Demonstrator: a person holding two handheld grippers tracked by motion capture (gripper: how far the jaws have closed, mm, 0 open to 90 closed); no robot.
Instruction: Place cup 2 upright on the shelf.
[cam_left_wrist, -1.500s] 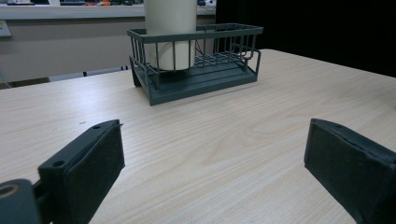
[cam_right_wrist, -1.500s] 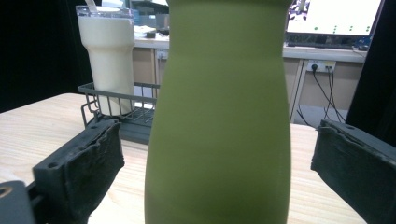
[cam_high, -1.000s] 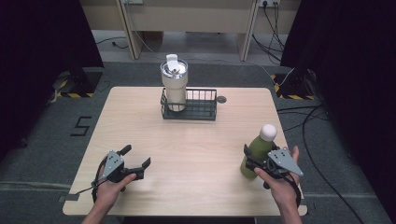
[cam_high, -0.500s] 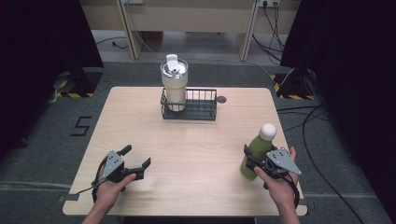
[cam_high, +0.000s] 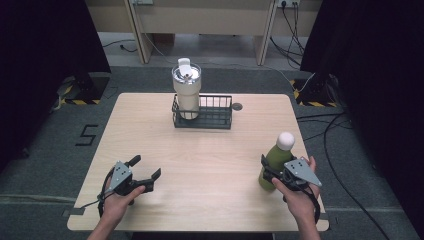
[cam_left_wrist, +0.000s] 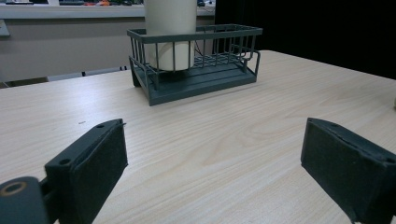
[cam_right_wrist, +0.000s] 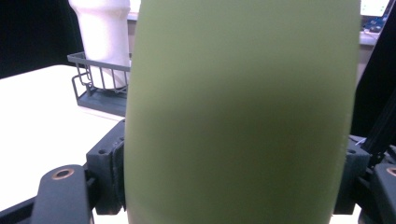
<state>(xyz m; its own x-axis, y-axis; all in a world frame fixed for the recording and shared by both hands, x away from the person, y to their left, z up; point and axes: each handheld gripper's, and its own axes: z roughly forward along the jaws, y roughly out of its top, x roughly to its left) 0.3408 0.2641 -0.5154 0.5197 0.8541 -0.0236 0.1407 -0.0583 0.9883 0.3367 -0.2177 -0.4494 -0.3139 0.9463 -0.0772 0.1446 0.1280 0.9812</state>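
Gripping the green bottle at lower right, the right hand-held gripper has just clamped shut on it. Judged next: lifting it toward the wire basket beside the cream tumbler, while the left hand-held gripper sits open and empty.

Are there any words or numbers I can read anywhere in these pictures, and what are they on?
"5": a black number on the grey floor left of the table, at.
Green bottle, held in the right gripper: no writing shows.
White tumbler and dark wire basket: no writing shows.
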